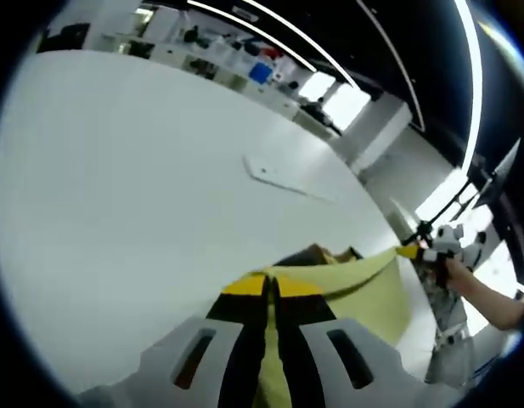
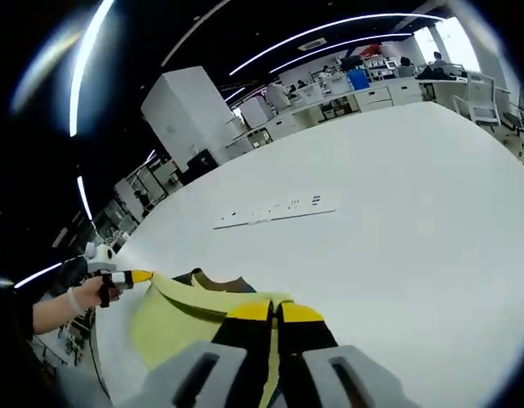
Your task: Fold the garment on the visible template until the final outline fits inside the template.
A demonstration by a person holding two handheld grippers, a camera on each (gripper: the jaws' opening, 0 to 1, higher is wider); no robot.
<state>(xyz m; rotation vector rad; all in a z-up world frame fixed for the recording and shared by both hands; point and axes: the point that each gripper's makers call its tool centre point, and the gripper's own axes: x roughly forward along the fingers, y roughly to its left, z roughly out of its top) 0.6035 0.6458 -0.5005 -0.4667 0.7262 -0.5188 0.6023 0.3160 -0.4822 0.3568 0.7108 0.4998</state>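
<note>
1. The step in hand looks like the lifting part of a fold: the yellow garment (image 1: 363, 285) is held up off the white tabletop (image 1: 134, 212), stretched between the two grippers along one edge, with the rest hanging and trailing below
2. In the left gripper view the left gripper (image 1: 272, 293) has its jaws closed together on the yellow cloth, which runs out from between the yellow-tipped pads; the right gripper (image 1: 412, 249) comes in from the right, held in a person's hand (image 1: 455, 270), pinching the far end of the same edge
3. In the right gripper view the right gripper (image 2: 274, 313) likewise has its jaws shut on the garment (image 2: 172, 327), and the left gripper (image 2: 136, 276) shows at the left with the cloth running to its tip
4. I judge the next move calls for carrying the held edge across and laying it flat, both ends level, so the outline shrinks; I cannot make out the template from here
5. A flat white strip (image 2: 278, 209) lies further along the tabletop; its small dark marks are too small to read, and no brand or writing is legible elsewhere
</note>
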